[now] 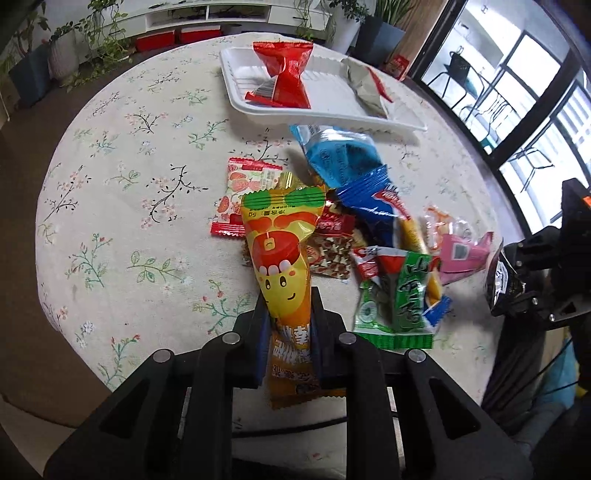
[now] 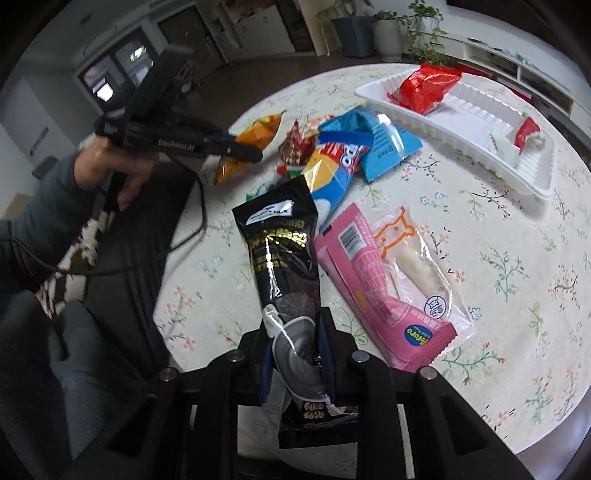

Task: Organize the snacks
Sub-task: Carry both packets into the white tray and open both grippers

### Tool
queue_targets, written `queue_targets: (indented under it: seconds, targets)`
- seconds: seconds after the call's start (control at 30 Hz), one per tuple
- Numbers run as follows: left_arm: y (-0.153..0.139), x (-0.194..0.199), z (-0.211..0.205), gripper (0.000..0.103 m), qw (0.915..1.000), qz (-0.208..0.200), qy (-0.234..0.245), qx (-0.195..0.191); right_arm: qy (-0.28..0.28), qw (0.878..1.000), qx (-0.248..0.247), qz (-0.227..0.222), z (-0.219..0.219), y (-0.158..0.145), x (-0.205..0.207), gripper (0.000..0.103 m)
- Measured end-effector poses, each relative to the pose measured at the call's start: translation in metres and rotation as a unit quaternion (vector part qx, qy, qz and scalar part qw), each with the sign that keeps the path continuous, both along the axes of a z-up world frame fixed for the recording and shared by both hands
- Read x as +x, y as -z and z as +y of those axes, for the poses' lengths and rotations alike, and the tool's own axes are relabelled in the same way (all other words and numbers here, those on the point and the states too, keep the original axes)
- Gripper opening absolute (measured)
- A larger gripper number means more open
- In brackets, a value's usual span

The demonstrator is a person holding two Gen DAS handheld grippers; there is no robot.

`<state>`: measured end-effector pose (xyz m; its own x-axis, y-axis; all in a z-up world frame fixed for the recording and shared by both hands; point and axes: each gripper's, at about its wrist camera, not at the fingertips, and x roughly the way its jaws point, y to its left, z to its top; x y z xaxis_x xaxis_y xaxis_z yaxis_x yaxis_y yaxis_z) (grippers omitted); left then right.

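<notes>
I see a home living room, round desk (image 1: 110, 192) in a floral cloth, potted plants (image 1: 92, 48), low white shelving (image 1: 207, 14), big balcony windows (image 1: 517, 92).

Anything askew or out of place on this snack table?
Nothing damaged or spilled. The white tray holds only a red packet and a crumpled wrapper; the other snacks lie overlapping in a loose pile on the tablecloth beside it.
</notes>
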<state>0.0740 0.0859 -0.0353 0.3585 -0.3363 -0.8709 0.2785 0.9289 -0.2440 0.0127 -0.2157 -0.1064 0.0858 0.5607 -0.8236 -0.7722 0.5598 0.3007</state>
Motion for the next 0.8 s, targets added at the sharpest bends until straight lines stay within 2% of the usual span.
queue_targets:
  seconds: [0.23, 0.37, 0.47, 0.63, 0.8]
  targets:
    - [-0.029, 0.007, 0.012, 0.016, 0.9982, -0.014, -0.003, -0.058, 0.058, 0.991, 0.114, 0.035, -0.025, -0.026, 0.012, 0.024]
    - [-0.055, 0.029, 0.013, 0.016, 0.9971, -0.036, 0.0, -0.067, 0.119, 0.979, 0.163, 0.038, -0.046, -0.044, 0.034, 0.024]
    - [-0.07, 0.052, 0.014, 0.016, 0.9961, -0.046, 0.002, -0.075, 0.186, 0.963, 0.19, 0.04, -0.067, -0.052, 0.059, 0.024]
    - [-0.094, 0.107, 0.013, 0.016, 0.995, -0.061, -0.005, -0.079, 0.294, 0.929, 0.222, 0.043, -0.093, -0.066, 0.103, 0.024]
    - [-0.101, 0.171, 0.007, 0.016, 0.9953, -0.058, -0.024, -0.073, 0.35, 0.905, 0.239, 0.041, -0.087, -0.083, 0.14, 0.024]
